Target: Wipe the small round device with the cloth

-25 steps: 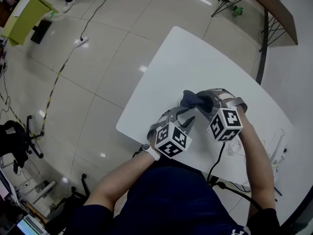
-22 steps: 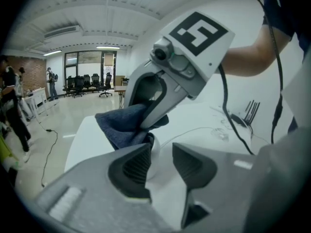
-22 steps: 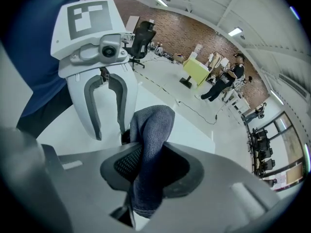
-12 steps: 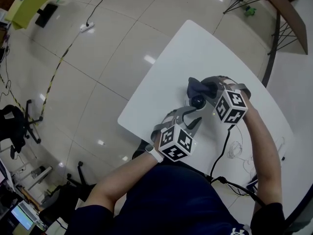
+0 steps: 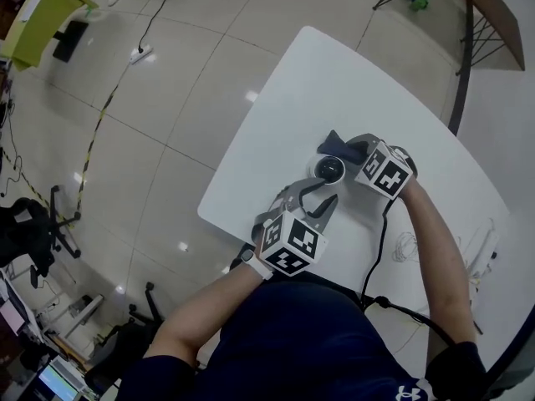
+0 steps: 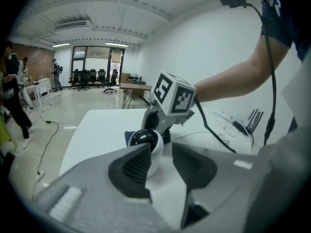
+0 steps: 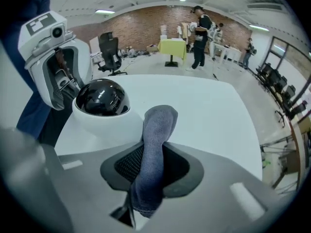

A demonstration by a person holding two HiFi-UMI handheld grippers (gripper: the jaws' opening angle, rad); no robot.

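The small round device (image 5: 328,170), a white body with a black dome, stands on the white table (image 5: 334,82). My right gripper (image 5: 353,152) is shut on the dark blue cloth (image 5: 338,145), low by the device's far right side. In the right gripper view the cloth (image 7: 158,125) sticks up from between the pads, with the device (image 7: 102,101) just to its left. My left gripper (image 5: 322,190) points at the device from the near side. Its jaws are open in the left gripper view, and the device (image 6: 146,141) sits just past the left fingertip (image 6: 136,165), partly hidden by it.
Thin white cords (image 5: 410,245) and a black cable (image 5: 376,257) lie on the table near my right arm. The table's left edge (image 5: 242,149) is close to the device. On the floor are a power strip (image 5: 138,54) and a yellow table (image 5: 38,23). People stand far off.
My right gripper has come down with the cloth to the device's far side. The cloth hid the device a second ago; now the dome shows. The left gripper has hardly moved.
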